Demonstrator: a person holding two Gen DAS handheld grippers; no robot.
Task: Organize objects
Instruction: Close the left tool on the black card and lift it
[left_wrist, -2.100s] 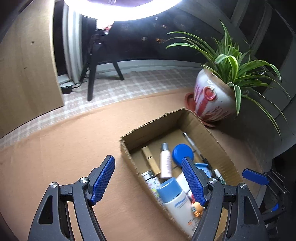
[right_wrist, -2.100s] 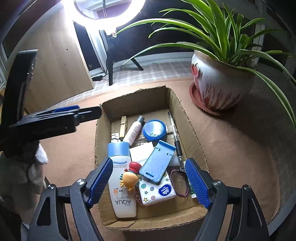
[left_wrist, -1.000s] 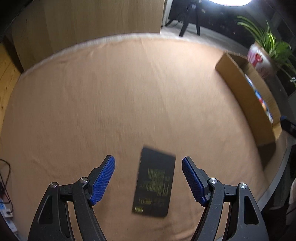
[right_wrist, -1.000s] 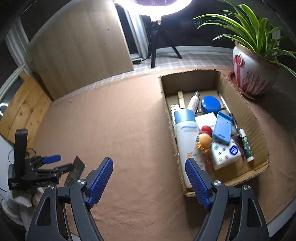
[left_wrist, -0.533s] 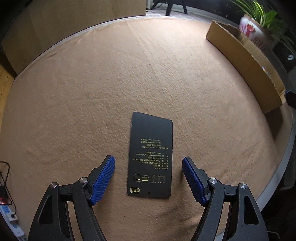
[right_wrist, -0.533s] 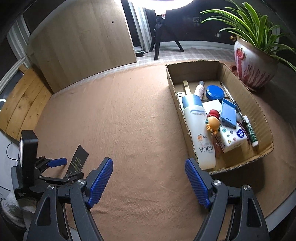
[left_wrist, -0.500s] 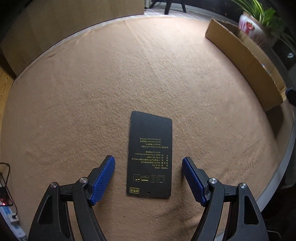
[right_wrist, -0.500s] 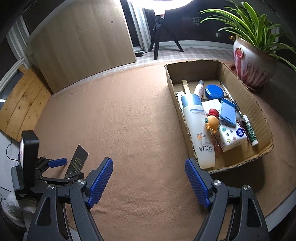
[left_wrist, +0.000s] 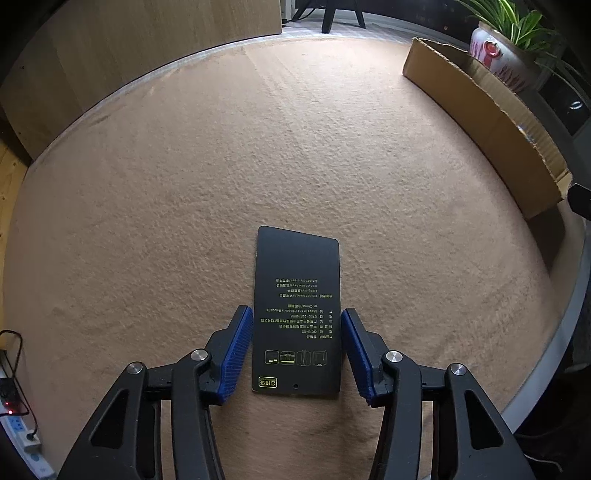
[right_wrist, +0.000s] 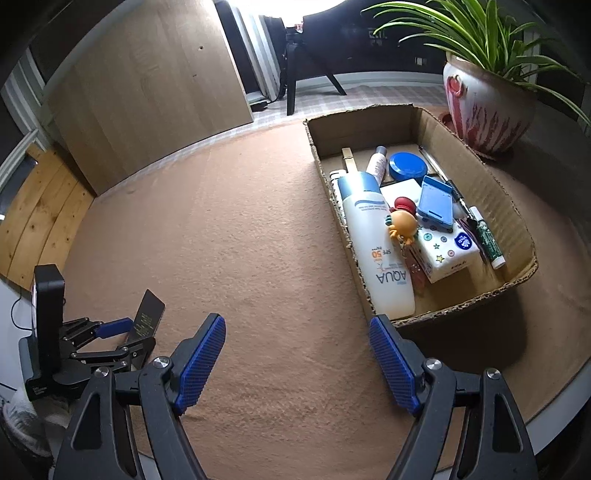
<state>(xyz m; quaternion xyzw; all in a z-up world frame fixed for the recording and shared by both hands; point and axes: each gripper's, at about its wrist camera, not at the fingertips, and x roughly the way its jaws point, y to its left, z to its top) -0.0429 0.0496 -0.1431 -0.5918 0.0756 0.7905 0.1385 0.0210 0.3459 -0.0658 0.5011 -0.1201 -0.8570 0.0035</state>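
**Black card between left tool pads, on felt table**

Black card (left_wrist: 296, 314), flat rectangle w/ yellow print, lies face-up on the tan felt table (left_wrist: 295, 147). Left tool (left_wrist: 296, 354) points steeply down over the card's near half. Blue pads sit one at each long edge of the card; jaws have just been closing w/ the card between them. Left pad (left_wrist: 236, 350) looks just at the card's edge, right pad just beside the opposite edge; firm contact can't be confirmed, so no clamp is told. Card's far end extends past the pads toward table centre.

Right tool (right_wrist: 297, 363) hangs over bare felt, jaws wide apart, nothing between them. In its view the left tool and card appear at lower left, near the table edge.

Cardboard box (right_wrist: 517, 221) stands well apart from the card, to the right side of the table. Contents incl. white sunscreen bottle (right_wrist: 376, 251), blue round tin (right_wrist: 407, 166), blue phone stand (right_wrist: 436, 201), orange toy figure (right_wrist: 402, 223). Potted plant (right_wrist: 487, 107) stands just beyond the box.
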